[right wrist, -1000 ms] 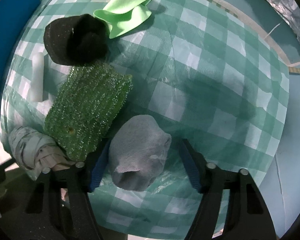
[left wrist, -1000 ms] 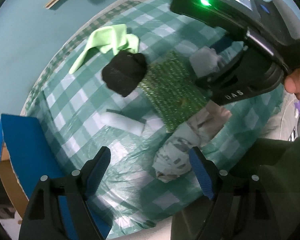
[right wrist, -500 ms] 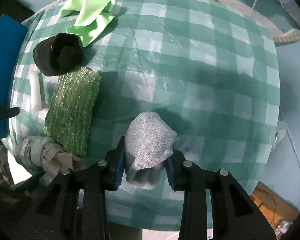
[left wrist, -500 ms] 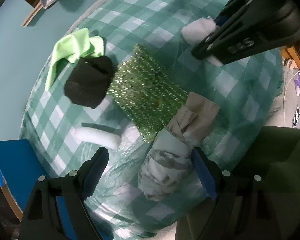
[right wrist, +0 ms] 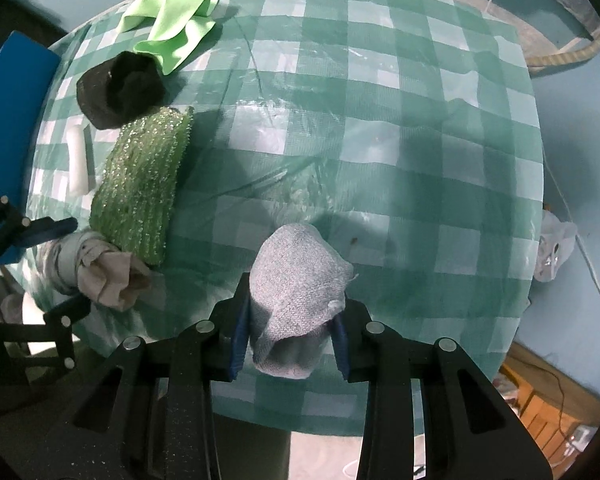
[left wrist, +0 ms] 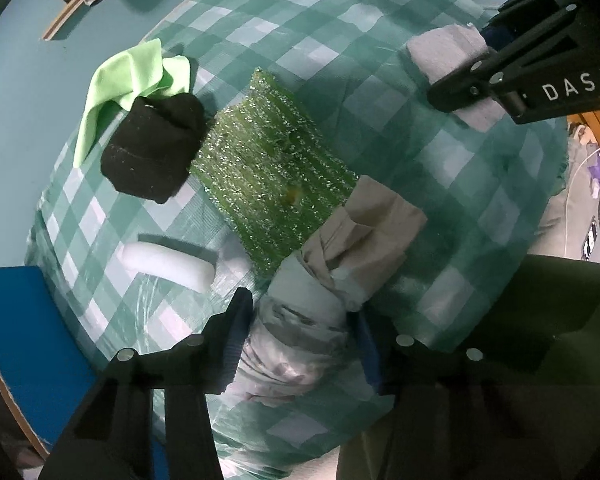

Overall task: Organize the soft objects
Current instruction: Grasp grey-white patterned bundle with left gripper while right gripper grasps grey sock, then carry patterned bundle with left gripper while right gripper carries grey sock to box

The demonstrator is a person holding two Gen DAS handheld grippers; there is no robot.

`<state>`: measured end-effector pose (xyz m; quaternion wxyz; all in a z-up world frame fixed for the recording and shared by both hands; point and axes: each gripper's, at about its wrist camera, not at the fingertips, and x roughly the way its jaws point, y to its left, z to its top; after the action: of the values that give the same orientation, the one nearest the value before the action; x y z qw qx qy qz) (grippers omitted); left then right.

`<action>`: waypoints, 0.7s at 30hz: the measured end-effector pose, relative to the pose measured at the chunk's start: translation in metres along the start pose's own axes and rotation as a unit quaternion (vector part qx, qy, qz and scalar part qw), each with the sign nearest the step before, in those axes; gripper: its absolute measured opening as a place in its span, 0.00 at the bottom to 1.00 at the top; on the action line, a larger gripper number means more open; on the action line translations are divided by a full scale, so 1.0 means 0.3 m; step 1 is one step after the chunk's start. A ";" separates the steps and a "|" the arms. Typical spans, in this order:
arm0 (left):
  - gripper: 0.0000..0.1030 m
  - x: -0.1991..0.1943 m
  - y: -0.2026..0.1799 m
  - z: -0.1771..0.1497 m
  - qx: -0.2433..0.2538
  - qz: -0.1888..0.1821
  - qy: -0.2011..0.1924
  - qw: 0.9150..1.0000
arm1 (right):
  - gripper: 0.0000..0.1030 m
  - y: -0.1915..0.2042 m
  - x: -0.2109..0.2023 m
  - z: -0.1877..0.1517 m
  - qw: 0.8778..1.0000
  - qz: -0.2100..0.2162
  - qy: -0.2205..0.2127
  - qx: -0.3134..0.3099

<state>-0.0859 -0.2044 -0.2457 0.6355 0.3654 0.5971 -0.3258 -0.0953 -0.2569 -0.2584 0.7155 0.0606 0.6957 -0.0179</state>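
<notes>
Right gripper (right wrist: 290,336): fingers clamped on a grey knitted cloth (right wrist: 298,284), lower centre of the right wrist view, held above the desk (right wrist: 380,120).
Left gripper (left wrist: 300,340): fingers narrowed around a pale rolled cloth bundle (left wrist: 300,320), bottom centre of the left wrist view; whether they press it, I cannot tell.
Green sponge (left wrist: 272,164): mid-frame, touching the bundle.
Black cloth (left wrist: 152,148): left of the sponge, touching it.
Lime cloth (left wrist: 132,84): upper left, partly under the black cloth.
White roll (left wrist: 168,266): lower left.
</notes>
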 end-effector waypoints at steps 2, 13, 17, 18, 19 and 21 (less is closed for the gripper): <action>0.44 -0.009 -0.007 -0.011 -0.001 0.003 -0.004 1.000 | 0.33 0.031 0.008 0.005 1.000 0.000 0.000 -0.001; 0.44 -0.081 0.067 -0.102 -0.060 -0.018 -0.023 0.998 | 0.33 0.099 -0.038 0.019 1.000 0.007 -0.014 -0.021; 0.44 -0.103 0.115 -0.138 -0.076 -0.008 -0.021 0.997 | 0.33 0.122 -0.061 0.015 0.999 0.013 -0.016 -0.035; 0.44 -0.111 0.116 -0.139 -0.079 -0.006 -0.020 0.997 | 0.33 0.126 -0.075 0.022 0.999 0.013 -0.016 -0.040; 0.44 -0.114 0.130 -0.148 -0.085 -0.003 -0.016 0.996 | 0.33 0.131 -0.082 0.025 0.999 0.012 -0.018 -0.044; 0.44 -0.123 0.157 -0.165 -0.091 0.007 -0.015 0.996 | 0.33 0.141 -0.094 0.030 0.999 0.011 -0.020 -0.048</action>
<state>-0.0744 -0.1385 -0.2064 0.6773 0.3052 0.6121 -0.2711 -0.0826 -0.2178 -0.2273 0.7318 0.0335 0.6803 0.0228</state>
